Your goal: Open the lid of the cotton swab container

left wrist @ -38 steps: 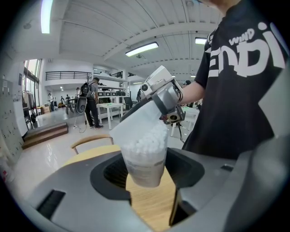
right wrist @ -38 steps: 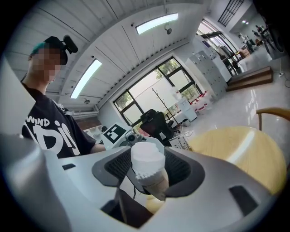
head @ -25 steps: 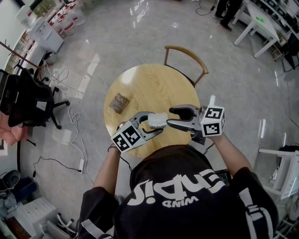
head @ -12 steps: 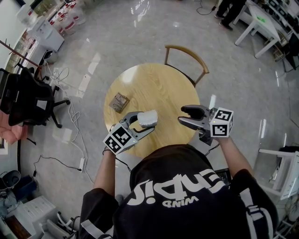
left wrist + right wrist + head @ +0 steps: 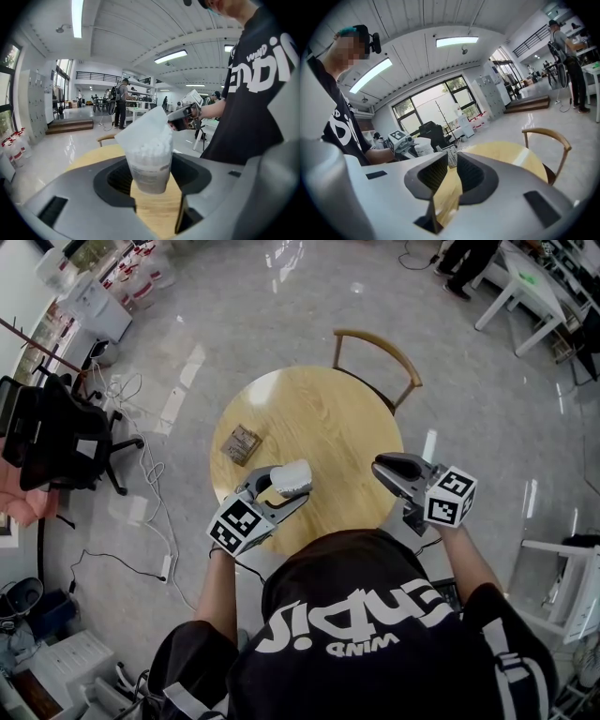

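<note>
Head view first: you're holding the cotton swab container (image 5: pixel 294 474) up in your left gripper (image 5: pixel 287 487), over the near left part of the round desk (image 5: pixel 319 413). The fingers are spreading wide around its body. Your right gripper (image 5: pixel 380 465) is hanging well apart from it, over the desk's near right edge, carrying nothing. A small brown packet (image 5: pixel 242 444) is lying on the desk beyond the container, and a chair (image 5: pixel 375 352) is standing at the far side.

Now the left gripper view: the container (image 5: pixel 149 164) is sitting upright between the fingers (image 5: pixel 115 176), which are gripping its sides. The white lid (image 5: pixel 140 129) is standing up at a tilt above the mouth, and the swabs (image 5: pixel 152 147) are showing, packed just under it. Your other gripper (image 5: pixel 185 117) is showing behind, clear of the lid.

Over to the right gripper view: the right gripper (image 5: pixel 451 164) has just been closing its fingers, and they're now standing narrow with only a slim gap and nothing between them. The desk (image 5: pixel 511 157) is showing beyond, with the container (image 5: pixel 423 146) far off to the left.

So I'm reading the opening as done: the lid is looking lifted already. If anything is remaining, it's only setting the container down.
</note>
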### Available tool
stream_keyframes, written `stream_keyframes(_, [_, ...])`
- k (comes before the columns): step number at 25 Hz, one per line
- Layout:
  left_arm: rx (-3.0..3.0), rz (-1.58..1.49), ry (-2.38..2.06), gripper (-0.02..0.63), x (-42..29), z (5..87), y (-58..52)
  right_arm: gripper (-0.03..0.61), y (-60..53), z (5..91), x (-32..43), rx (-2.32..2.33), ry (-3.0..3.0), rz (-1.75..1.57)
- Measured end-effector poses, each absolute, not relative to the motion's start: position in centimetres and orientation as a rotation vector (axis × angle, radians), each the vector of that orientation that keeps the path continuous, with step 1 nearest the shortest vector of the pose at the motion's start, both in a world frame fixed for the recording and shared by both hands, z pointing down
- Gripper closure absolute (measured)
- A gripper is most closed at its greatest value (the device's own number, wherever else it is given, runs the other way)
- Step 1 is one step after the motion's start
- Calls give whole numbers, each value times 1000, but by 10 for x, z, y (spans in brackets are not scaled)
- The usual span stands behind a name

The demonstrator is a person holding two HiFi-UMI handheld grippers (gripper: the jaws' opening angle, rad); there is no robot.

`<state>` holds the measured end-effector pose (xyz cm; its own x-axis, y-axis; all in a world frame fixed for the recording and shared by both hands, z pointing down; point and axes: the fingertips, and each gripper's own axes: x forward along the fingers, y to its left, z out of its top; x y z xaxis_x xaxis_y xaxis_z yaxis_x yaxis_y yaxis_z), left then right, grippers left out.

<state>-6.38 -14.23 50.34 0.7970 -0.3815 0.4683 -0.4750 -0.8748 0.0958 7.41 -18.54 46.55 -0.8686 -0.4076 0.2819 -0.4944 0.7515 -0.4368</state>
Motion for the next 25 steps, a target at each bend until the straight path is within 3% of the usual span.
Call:
stream_keyframes(7, [2705, 589, -793, 367, -72, 507, -144, 574, -190, 478, 89, 893, -2702, 694])
stream_keyframes(25, [2550, 278, -1176, 367, -114, 486, -156, 577, -197, 478, 99, 1178, -2642, 486])
